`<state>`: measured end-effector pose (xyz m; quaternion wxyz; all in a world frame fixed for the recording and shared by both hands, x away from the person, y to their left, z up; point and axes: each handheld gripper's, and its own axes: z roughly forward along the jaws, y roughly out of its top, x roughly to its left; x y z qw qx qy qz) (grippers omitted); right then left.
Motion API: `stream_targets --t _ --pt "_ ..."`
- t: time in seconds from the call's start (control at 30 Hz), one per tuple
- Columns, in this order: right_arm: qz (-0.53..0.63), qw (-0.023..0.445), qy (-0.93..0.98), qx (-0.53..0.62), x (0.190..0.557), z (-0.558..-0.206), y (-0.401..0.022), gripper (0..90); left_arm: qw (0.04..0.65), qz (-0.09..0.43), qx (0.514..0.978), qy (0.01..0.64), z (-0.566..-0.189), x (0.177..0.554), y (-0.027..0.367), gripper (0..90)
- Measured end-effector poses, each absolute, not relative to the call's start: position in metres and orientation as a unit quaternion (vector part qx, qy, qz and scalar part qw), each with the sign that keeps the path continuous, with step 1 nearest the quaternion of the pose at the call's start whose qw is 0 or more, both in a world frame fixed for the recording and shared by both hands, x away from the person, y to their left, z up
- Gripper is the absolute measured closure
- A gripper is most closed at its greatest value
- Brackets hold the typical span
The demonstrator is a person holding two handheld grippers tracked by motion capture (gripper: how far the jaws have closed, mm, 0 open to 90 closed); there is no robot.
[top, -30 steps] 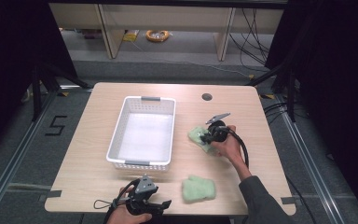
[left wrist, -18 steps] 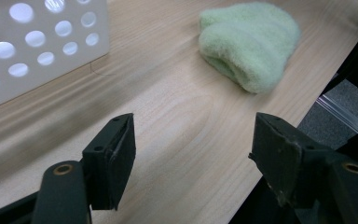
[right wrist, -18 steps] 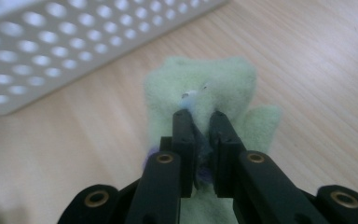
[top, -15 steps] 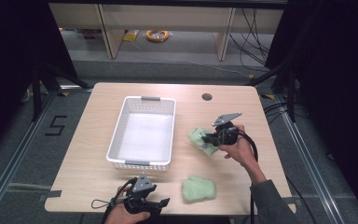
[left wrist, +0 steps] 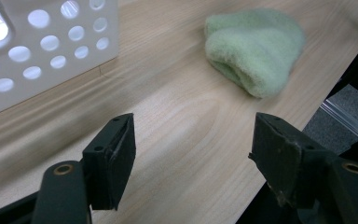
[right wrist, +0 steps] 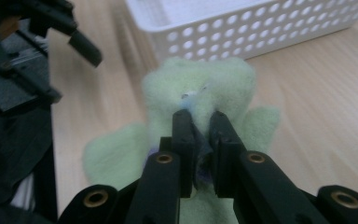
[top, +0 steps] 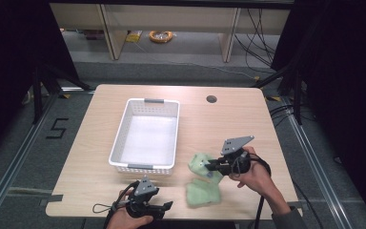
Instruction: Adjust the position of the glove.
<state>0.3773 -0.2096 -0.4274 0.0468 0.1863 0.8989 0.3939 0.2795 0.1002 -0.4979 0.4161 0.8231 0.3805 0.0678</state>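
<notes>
Cloth (right wrist: 200, 93) pinched inside right claw (right wrist: 199, 122)

A coil of orange cable (top: 161, 35) lies on the floor beyond the table (top: 248, 114).

a light wooden table (top: 100, 143) carries a white basket (top: 145, 136) with holes in its walls, standing beyond the left claw (top: 164, 206) and to the left of the right claw (top: 209, 167). a pale green cloth (top: 204, 193) lies flat on the wood near the front edge, below the right claw and just right of the left one. a small dark round hole (top: 211, 99) sits in the tabletop well beyond the right claw.
</notes>
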Motion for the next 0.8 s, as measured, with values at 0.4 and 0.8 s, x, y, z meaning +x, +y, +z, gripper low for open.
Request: stream_targets --t 0.4,0.8 --pt "0.384 0.001 0.913 0.138 0.344 -0.443 -0.208 82.5 0.426 0.067 0.821 0.373 -0.493 0.278 0.094 30.0" --pt "0.373 -0.029 0.922 0.105 0.336 -0.456 -0.200 82.0 0.446 0.057 0.819 0.356 -0.487 0.275 0.073 31.0"
